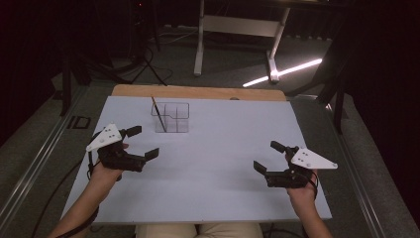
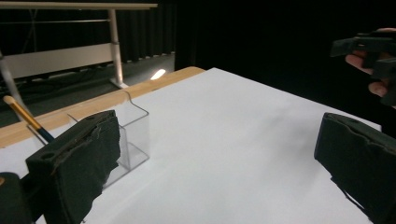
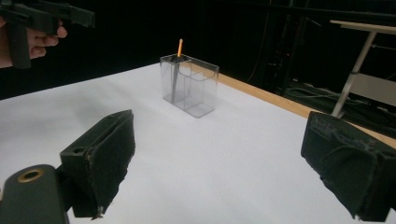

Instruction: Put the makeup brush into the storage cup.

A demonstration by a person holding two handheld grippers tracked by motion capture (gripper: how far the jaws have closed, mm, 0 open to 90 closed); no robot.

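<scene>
I see a white sheet covering the table [image 1: 208, 173], a wooden strip bare along its far edge, and a dark room beyond with a white desk frame [image 1: 237, 29]. My left tongs [image 1: 143, 144] and right tongs [image 1: 270, 156] hover with jaws wide apart, holding nothing. The clear organiser [image 1: 172, 117] stands near the far edge, a brush [image 1: 158, 114] leaning inside; its tip is hard to discern. Bare sheet lies between the tongs.

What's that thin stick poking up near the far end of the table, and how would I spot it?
Start at the white table top and look toward its far edge for the clear plastic organizer. The pencil-like stick leans in its left compartment, the only slim, dark, orange-tipped thing there.
</scene>
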